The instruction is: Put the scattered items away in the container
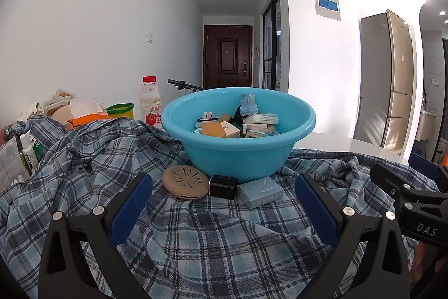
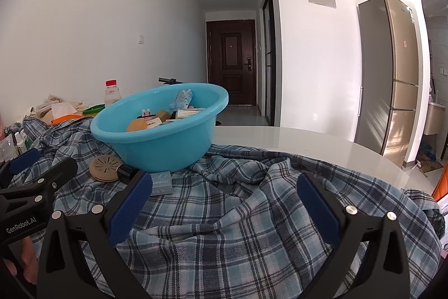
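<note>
A blue plastic basin (image 1: 238, 156) (image 2: 156, 147) stands on a plaid cloth and holds several small boxes and packets. In front of it lie a tan round perforated disc (image 1: 186, 181) (image 2: 107, 164), a small black box (image 1: 223, 186) (image 2: 126, 171) and a pale blue box (image 1: 259, 192) (image 2: 161, 182). My left gripper (image 1: 224, 187) is open, low over the cloth, its fingers framing these three items from a short way back. My right gripper (image 2: 224, 187) is open over bare cloth, right of the items. Nothing sits between either pair of fingers.
The blue plaid cloth (image 1: 224, 243) (image 2: 238, 229) covers a white table (image 2: 308, 145). At the left stand a red-capped bottle (image 1: 150, 102), a green-rimmed tub (image 1: 120, 109), a tissue pack (image 1: 84, 109) and small bottles (image 1: 28, 150). A fridge (image 1: 389, 80) stands far right.
</note>
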Tool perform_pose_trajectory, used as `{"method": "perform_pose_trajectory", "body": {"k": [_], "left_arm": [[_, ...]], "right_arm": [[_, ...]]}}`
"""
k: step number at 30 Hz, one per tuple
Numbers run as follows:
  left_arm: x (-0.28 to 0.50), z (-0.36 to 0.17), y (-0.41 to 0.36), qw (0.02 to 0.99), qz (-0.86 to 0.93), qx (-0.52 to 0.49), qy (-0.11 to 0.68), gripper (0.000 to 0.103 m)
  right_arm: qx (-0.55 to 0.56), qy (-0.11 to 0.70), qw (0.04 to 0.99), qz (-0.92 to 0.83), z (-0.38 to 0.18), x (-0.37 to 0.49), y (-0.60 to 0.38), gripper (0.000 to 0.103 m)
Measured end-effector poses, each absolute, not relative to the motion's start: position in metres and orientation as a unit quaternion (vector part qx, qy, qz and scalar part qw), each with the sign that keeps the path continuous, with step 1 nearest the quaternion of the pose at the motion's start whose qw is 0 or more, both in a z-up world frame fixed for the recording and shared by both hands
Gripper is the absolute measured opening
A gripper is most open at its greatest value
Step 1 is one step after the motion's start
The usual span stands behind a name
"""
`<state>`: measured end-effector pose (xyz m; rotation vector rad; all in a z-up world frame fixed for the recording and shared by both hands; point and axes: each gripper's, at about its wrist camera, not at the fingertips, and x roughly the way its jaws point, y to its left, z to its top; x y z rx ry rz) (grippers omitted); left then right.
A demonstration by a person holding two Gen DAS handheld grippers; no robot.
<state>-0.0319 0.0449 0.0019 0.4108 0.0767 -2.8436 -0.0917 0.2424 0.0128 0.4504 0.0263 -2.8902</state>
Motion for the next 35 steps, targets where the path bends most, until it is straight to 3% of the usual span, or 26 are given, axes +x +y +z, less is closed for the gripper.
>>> {"method": "perform_pose_trajectory", "body": {"k": [35], "left_arm": [[-0.0317,0.002,0.0441,0.129,-0.981,0.144,0.026,0.103]], "right_arm": [[0.165,-0.001,0.103,-0.981,0.0111,-0.0955,0.2464,0.103]]}}
